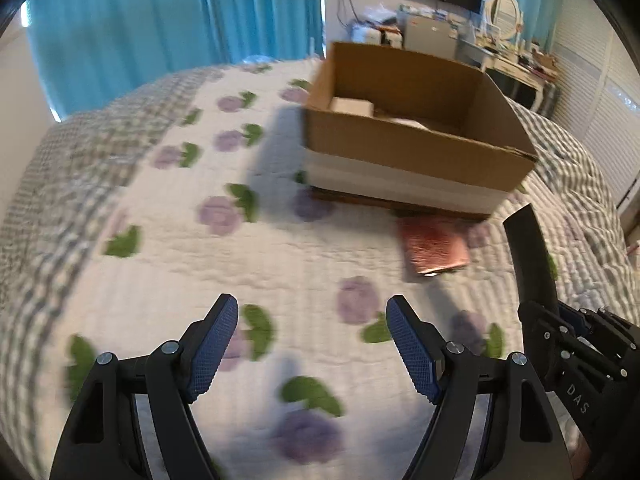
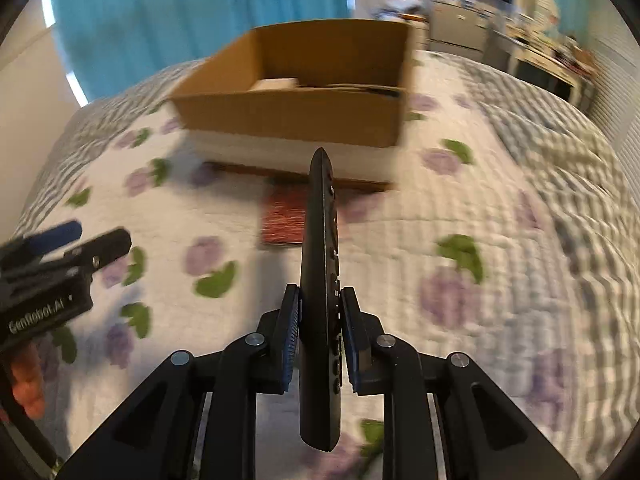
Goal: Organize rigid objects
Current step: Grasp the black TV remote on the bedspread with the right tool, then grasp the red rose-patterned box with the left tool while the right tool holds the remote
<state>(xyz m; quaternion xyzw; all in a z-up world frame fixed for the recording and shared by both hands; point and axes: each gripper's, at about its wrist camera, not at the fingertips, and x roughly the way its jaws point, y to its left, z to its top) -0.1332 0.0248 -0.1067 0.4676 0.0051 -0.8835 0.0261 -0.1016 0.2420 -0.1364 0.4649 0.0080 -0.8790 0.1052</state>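
Above the white quilted bedspread [image 2: 500, 200] with purple flowers, the right gripper [image 2: 320, 312] is clamped on a long black remote control [image 2: 320, 264], gripped on edge and pointing toward the open brown cardboard box [image 2: 288, 120]. Left gripper [image 1: 312, 340] hangs beside it, jaws spread wide, holding nothing. A small reddish-pink rectangular book [image 1: 434, 244] lies flat just before the box, which holds a pale boxy item [image 1: 352, 106].

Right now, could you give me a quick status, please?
Right gripper shut on remote. Left gripper open. Cardboard box ahead; red booklet lies before it.
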